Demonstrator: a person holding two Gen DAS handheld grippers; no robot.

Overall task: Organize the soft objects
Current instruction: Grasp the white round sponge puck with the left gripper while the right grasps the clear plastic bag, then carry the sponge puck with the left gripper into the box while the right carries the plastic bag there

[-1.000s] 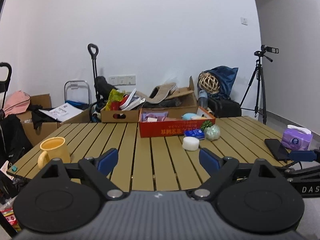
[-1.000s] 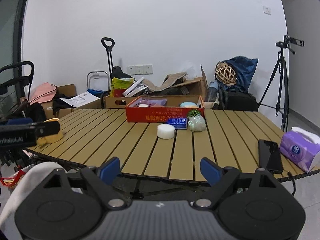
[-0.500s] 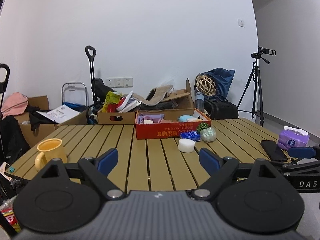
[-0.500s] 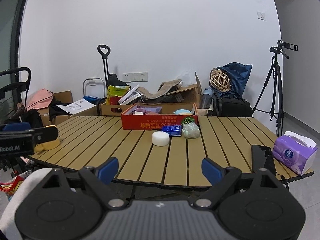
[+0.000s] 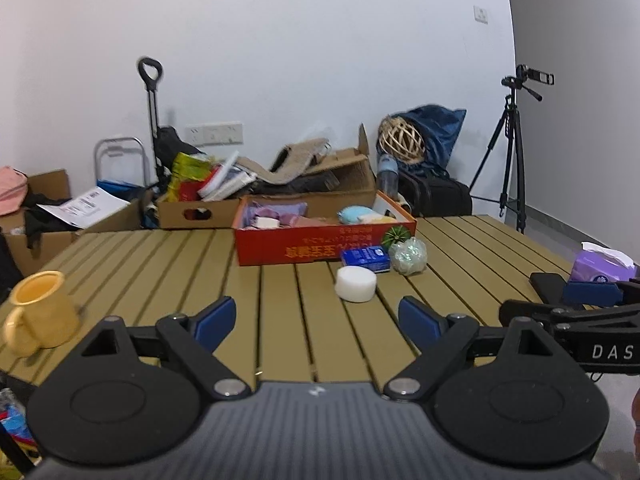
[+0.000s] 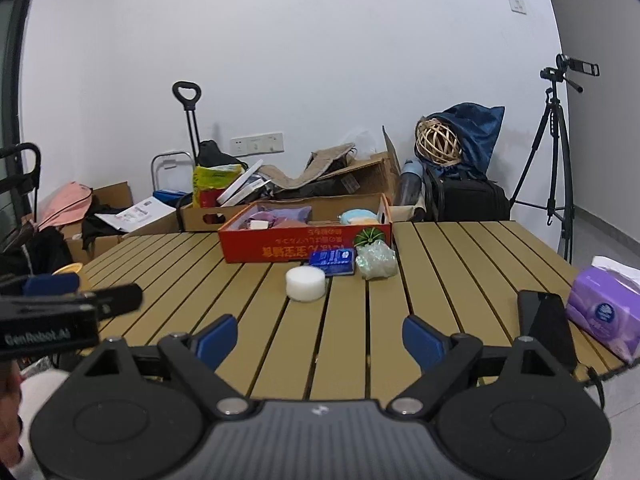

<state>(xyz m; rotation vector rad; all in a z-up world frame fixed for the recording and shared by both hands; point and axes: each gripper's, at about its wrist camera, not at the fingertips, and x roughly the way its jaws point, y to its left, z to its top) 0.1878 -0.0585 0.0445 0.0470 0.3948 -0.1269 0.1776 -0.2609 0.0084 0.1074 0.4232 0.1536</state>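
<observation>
- The left gripper (image 5: 316,316) hangs over the near part of the slatted wooden table (image 5: 168,264), its jaws spread wide with only bare slats between the blue pads (image 5: 214,318).
- The right gripper (image 6: 320,334) is likewise spread wide above the table's near edge, holding nothing; in the left wrist view it shows at the right border, beside the left one.
- A white round sponge (image 5: 355,283) lies on the table ahead of both grippers, well apart from their pads.
- Just behind the sponge sits a blue tissue pack (image 5: 366,258), close against the front wall of the red cardboard box (image 5: 316,246).
- Right of the blue pack rests a pale green mesh bath pouf (image 5: 408,255), and behind it, by the box's corner, a small green striped ball (image 5: 396,235).
- Inside the red box lie purple cloth (image 6: 286,214), a small white block (image 6: 259,224) and a light blue soft piece (image 6: 354,215).
- A yellow mug (image 5: 42,312) stands at the table's left edge, handle toward the camera, slightly blurred.
- At the right edge a black phone (image 6: 546,328) lies flat next to a purple tissue packet (image 6: 602,308).
- Behind the table stand cardboard boxes of clutter, a wicker ball (image 6: 438,142) on a dark blue bag, and a camera tripod (image 6: 556,148).
</observation>
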